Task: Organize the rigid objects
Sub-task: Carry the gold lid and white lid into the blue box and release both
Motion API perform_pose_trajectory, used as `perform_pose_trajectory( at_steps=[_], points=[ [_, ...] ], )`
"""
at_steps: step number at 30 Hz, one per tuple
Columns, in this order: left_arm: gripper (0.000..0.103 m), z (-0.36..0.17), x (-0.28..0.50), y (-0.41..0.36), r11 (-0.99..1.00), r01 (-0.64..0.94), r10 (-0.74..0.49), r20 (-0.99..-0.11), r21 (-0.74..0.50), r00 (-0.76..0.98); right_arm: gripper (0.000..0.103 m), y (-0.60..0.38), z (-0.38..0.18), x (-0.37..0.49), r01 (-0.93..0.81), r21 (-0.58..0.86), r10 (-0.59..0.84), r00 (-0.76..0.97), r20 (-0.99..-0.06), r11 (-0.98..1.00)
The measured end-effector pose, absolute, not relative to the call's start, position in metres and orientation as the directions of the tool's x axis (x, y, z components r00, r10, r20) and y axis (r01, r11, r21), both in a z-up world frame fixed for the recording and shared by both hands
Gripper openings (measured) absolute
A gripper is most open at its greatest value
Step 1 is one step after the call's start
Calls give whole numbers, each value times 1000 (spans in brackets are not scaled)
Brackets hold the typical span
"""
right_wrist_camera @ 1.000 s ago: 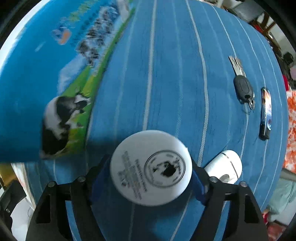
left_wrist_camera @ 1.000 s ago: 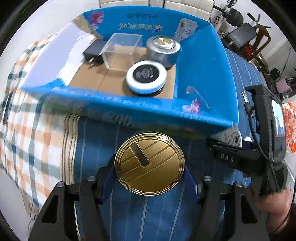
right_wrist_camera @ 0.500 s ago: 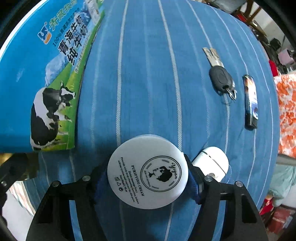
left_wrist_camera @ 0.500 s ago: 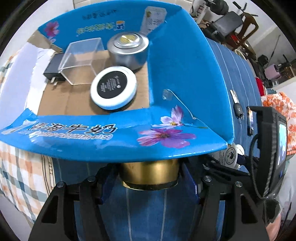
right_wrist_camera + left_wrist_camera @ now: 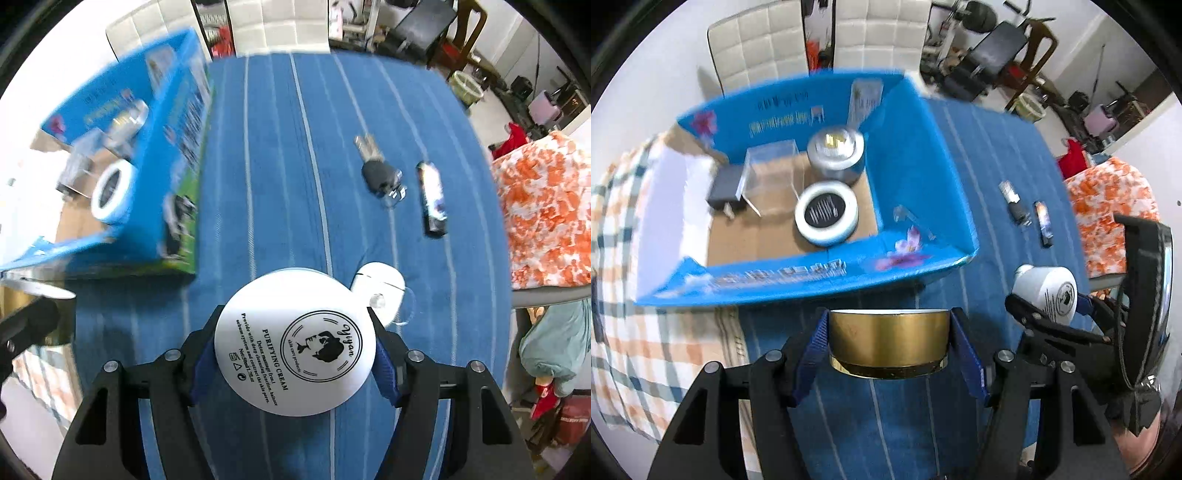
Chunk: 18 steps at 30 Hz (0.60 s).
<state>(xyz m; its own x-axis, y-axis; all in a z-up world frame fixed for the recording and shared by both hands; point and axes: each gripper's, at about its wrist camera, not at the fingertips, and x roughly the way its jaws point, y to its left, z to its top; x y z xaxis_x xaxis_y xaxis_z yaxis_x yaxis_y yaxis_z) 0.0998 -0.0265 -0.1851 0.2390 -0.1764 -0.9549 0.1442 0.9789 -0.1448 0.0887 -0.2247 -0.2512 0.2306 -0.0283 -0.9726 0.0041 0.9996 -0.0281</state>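
Grippers both pinch jars: left gripper clamps a gold tin just before the blue box; right gripper clamps a white cream jar right of that box.

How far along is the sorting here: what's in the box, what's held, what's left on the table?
Done: the box already holds a silver tin, a white-rimmed jar, a clear case and a black adapter. In hand: the left hand-held gripper grips a gold tin, the right hand-held gripper a cream jar, both outside the box. Left on the table: keys, a lighter and a white case.
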Motion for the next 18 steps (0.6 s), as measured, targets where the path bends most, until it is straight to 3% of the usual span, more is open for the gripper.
perform_pose_trajectory(
  at_steps=[11,14,18],
  points=[
    [62,-67,111,38,987,120,-147,-878,-104,455,71,-115,-108,81,-130,98,141,387,-911,987],
    [62,-64,120,69,995,76,-91,-867,-62,489,71,-72,-97,91,-184,128,194,405,-894,975],
    [62,-103,144,111,998,11,-64,-892,-66,447,71,-14,-122,118,-231,221,292,347,-891,948]
  ],
)
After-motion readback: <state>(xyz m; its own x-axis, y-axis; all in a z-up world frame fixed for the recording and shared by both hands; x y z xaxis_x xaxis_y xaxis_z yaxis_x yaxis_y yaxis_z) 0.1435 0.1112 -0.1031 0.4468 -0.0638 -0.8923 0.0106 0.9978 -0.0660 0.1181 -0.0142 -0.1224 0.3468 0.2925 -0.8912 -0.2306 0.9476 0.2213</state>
